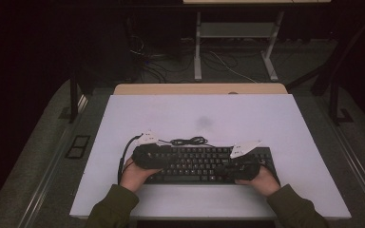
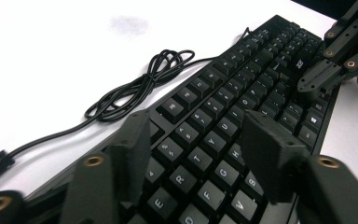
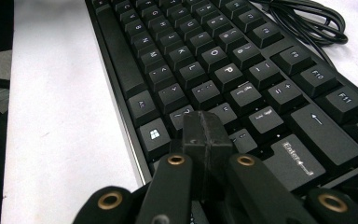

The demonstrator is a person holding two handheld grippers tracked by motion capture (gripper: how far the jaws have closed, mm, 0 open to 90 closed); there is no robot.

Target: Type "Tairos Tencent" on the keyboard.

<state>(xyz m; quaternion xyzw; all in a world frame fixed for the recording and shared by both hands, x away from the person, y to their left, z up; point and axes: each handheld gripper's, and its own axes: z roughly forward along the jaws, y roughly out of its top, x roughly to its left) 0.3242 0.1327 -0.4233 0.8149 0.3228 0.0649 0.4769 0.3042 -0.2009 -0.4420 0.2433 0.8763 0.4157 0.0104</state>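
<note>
A black keyboard [image 1: 199,164] lies near the front edge of the white table [image 1: 204,111], its coiled black cable [image 1: 188,141] resting just behind it. My left gripper [image 1: 164,159] hovers over the keyboard's left half. In the left gripper view it [image 2: 198,135] stands open above the letter keys of the keyboard [image 2: 242,84], with nothing between the jaws. My right gripper [image 1: 225,169] sits low over the right half. In the right gripper view it [image 3: 207,123] is shut, its tip just above the keys [image 3: 205,60] near the Enter key. The cable [image 2: 140,86] also runs along the table.
A faint dark smudge [image 1: 203,122] marks the table behind the keyboard. A wooden edge [image 1: 199,89] borders the table's far side. Beyond it stand the metal legs of another desk [image 1: 197,52] with loose floor cables. A floor socket plate [image 1: 78,146] lies at the left.
</note>
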